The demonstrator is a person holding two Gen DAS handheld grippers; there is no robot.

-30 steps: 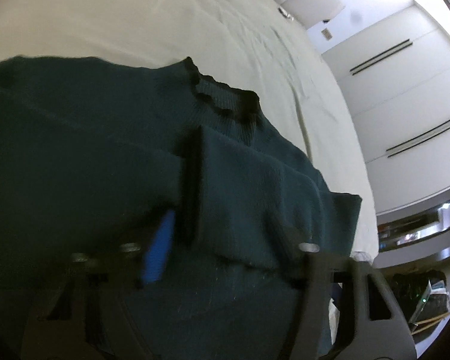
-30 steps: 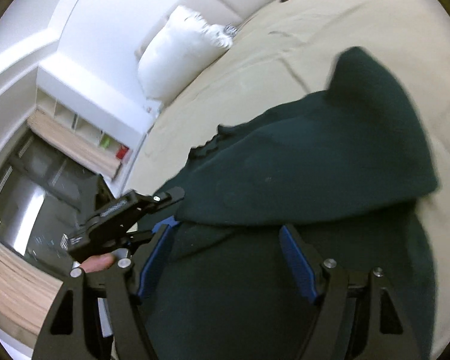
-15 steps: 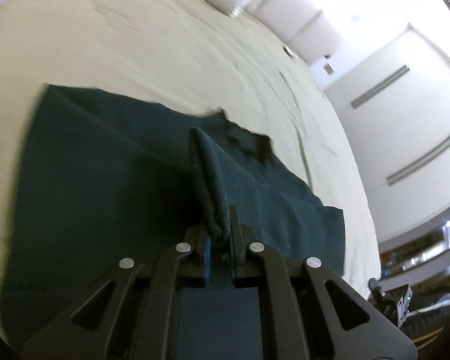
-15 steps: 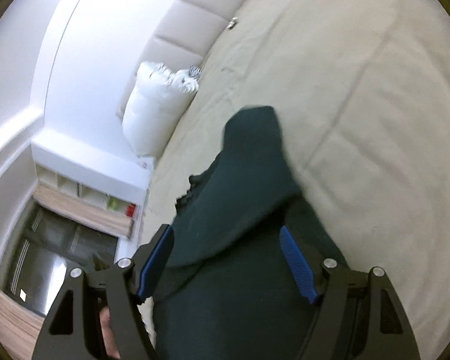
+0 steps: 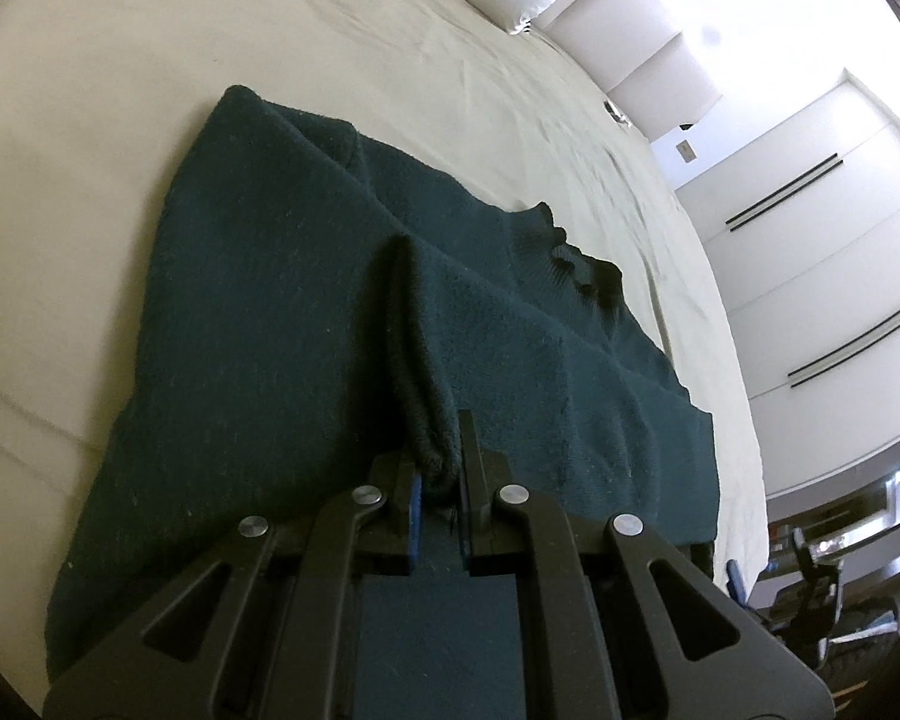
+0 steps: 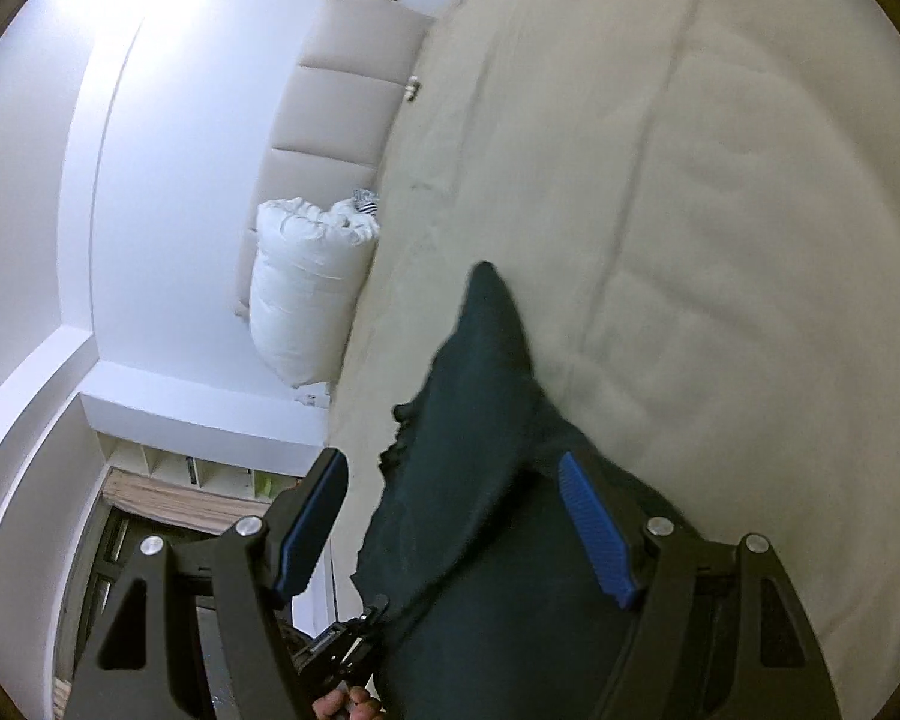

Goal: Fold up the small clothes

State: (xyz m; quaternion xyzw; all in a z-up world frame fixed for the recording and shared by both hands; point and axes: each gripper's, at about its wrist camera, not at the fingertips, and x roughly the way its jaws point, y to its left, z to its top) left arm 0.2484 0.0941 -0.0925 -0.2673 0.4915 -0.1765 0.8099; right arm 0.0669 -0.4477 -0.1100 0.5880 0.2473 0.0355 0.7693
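Note:
A dark green knit sweater lies spread on the cream bed, its neck opening toward the right. My left gripper is shut on a raised ridge of the sweater's fabric near its lower edge. In the right wrist view the sweater stretches away from the camera with a folded part on top. My right gripper is open, its blue pads on either side of the sweater, holding nothing.
A white pillow and padded headboard stand at the bed's far end. White wardrobe doors line the wall beside the bed. Shelves and a dark doorway lie beyond the bed's edge.
My left gripper closed on the sweater's fabric and lifted a ridge of it. My right gripper stayed open and swung, so the bed now fills its view.

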